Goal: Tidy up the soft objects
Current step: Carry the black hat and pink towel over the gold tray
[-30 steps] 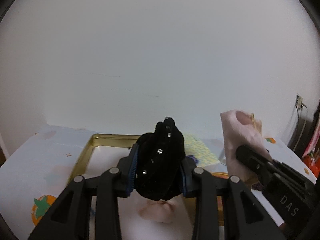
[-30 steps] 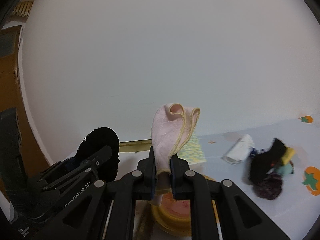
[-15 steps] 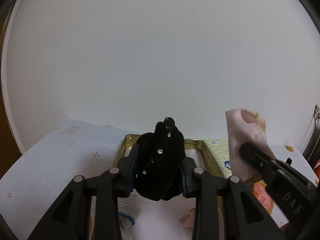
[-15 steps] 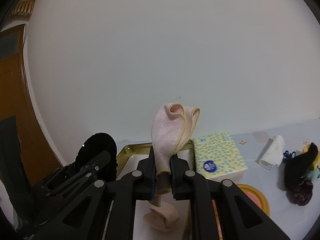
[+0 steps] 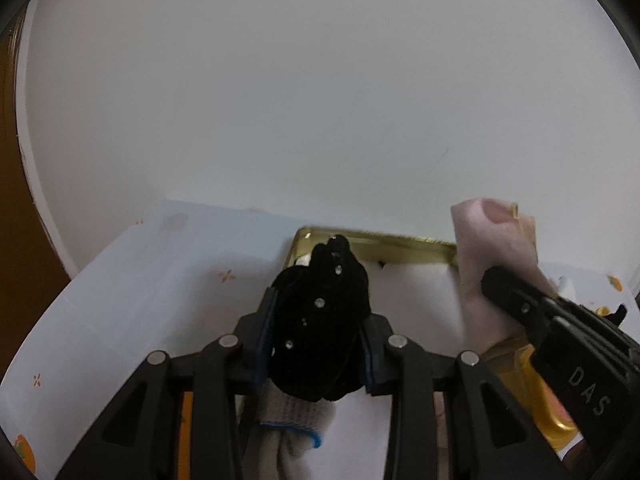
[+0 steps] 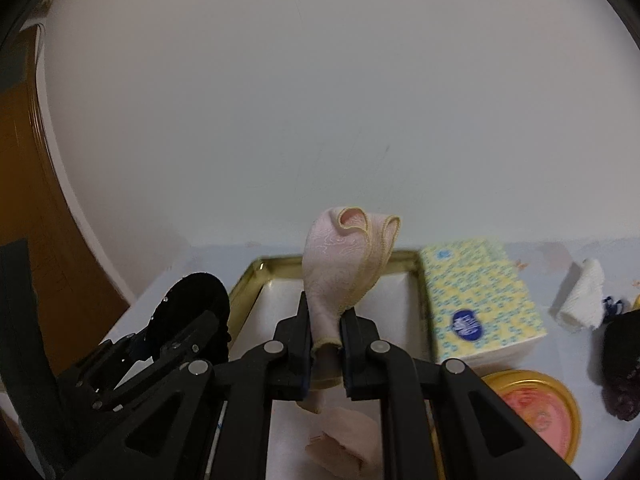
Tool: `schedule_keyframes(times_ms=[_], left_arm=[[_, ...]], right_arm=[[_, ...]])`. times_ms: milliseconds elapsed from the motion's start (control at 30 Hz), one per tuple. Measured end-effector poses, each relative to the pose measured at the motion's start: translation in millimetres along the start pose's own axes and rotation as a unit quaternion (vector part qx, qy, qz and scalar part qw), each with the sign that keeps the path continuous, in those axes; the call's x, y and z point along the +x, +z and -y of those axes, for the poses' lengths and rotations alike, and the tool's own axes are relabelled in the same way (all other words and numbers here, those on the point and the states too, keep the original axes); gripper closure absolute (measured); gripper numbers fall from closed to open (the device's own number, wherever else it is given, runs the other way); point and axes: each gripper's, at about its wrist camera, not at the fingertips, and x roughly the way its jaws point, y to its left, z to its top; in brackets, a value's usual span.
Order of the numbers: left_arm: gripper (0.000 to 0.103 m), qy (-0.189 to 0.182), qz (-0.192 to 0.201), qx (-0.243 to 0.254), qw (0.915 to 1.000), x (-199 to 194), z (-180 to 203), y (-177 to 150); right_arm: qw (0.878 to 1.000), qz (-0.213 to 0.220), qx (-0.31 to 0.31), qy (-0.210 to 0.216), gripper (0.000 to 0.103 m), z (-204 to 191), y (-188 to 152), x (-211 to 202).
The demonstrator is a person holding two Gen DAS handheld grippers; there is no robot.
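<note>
**Black velvet and pink cloth both headed for the gold tray**

Black fuzzy thing (image 5: 320, 316) with little studs, maybe a scrunchie or hair band, is squeezed between the pads of the left gripper (image 5: 318, 340), jaws only partly closed because the bundle is fat. The right gripper (image 6: 325, 344) is pinched tight on the pink cloth (image 6: 344, 264) with the yellow hem, which sticks up past its fingers. Both hang over the near part of the gold tray (image 6: 416, 276), left one nearer the tray's left rim.

Inside the tray at the near end I can see a white glove with a blue cuff (image 5: 292, 428) and a folded beige piece (image 6: 344, 440). Just right of the tray sits a yellow tissue pack (image 6: 480, 300), with a round gold tin (image 6: 536, 412) nearer the camera. Farther right on the table: a rolled white cloth (image 6: 584, 296) and a dark pile (image 6: 620, 364) waiting.

My take: drop low before letting go, aim for bare lining toward the far end so nothing lands on the glove, and release one side at a time so the two don't tangle.
</note>
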Motion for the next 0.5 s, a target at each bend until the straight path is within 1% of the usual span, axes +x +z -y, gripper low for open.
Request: schedule_keyframes(times_ms=[67,133,367,433,467,500], left_arm=[[0.070,0.009,-0.011,0.005,0.9999,5.3,0.0,-1.8],[0.069,0.017,-0.012,0.014,0.9997,6.3,1.0,-2.8],[0.068,0.035,-0.009,0.048,0.9982,15.5,9.1,-7.0],[0.064,0.032,-0.012,0.056,0.9978,18.2,10.7,-7.0],[0.059,0.030,-0.013,0.059,0.9977,18.9,11.5,-7.1],[0.043,0.029,-0.013,0.061,0.9976,18.1,12.6,-7.1]], right_arm=[[1.000,-0.024,0.003,0.006,0.090,1.2,-3.0,13.1],[0.999,-0.044,0.007,0.019,0.090,2.2,-3.7,20.1],[0.999,-0.047,0.008,0.023,0.090,5.9,-4.3,25.3],[0.998,-0.049,0.011,0.026,0.089,8.0,-5.3,27.5],[0.998,-0.054,0.013,0.031,0.087,6.5,-5.2,27.3],[0.998,-0.058,0.014,0.035,0.083,7.5,-5.4,29.3]])
